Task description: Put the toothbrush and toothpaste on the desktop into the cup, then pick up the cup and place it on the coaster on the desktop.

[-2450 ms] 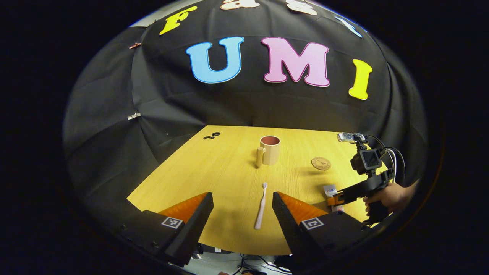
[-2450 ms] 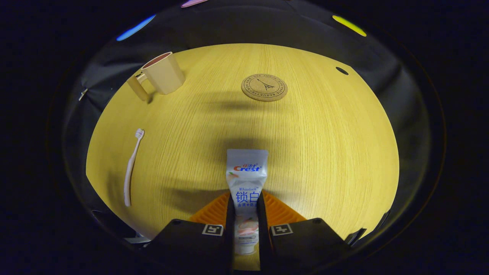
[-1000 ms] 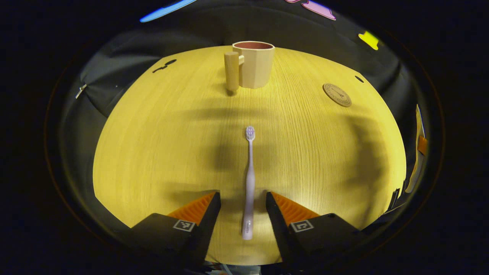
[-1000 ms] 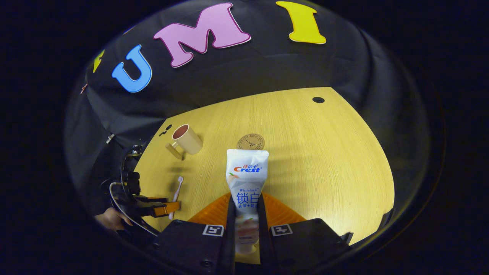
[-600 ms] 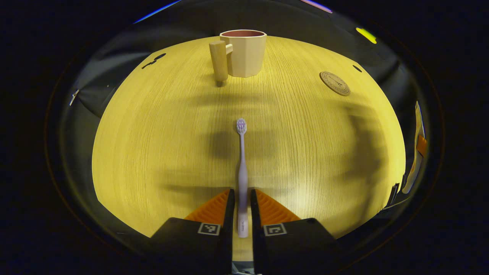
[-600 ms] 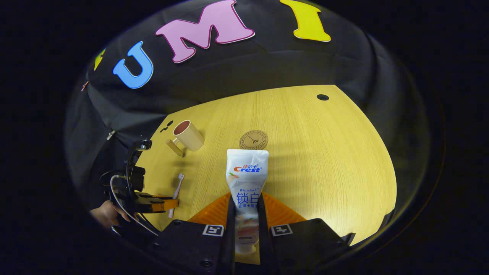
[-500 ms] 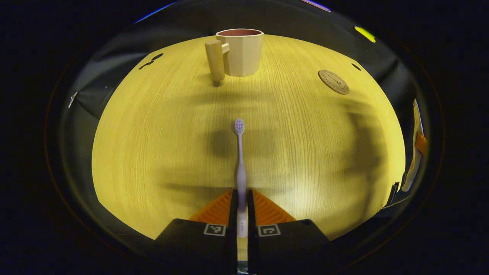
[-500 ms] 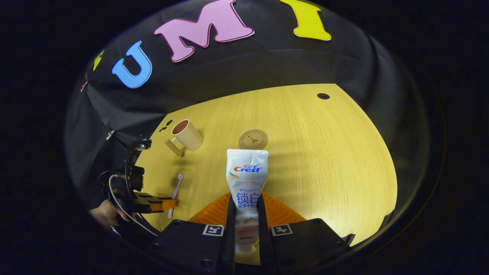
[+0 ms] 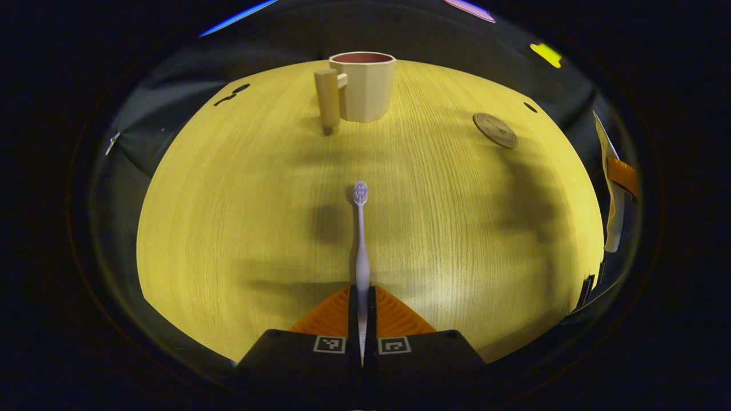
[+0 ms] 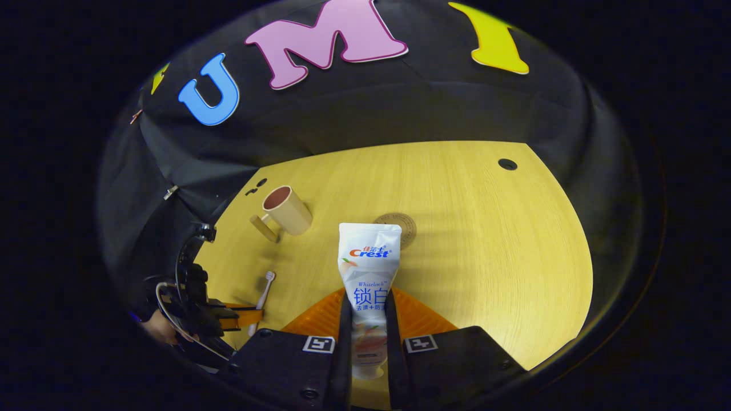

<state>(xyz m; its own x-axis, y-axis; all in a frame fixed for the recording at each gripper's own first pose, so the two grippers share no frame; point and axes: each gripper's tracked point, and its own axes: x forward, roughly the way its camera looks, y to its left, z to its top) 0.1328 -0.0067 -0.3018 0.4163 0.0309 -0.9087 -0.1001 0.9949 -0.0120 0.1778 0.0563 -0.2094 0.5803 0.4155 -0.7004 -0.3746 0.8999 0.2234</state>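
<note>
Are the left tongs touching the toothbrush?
Touching. In the left gripper view, the left tongs are closed on the toothbrush handle, both fingers pressing it with no gap.

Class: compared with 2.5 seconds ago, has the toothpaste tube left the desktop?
Yes. The toothpaste tube, clamped in the right tool, now sits raised over the desktop, its top edge overlapping the coaster.

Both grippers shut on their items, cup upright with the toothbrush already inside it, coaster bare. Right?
Not quite. The toothbrush is not in the cup: the left gripper view shows it between the shut fingers of the left gripper, well short of the cup, whose mouth looks empty. The rest holds: right gripper shut on the toothpaste, cup upright, coaster bare.
</note>
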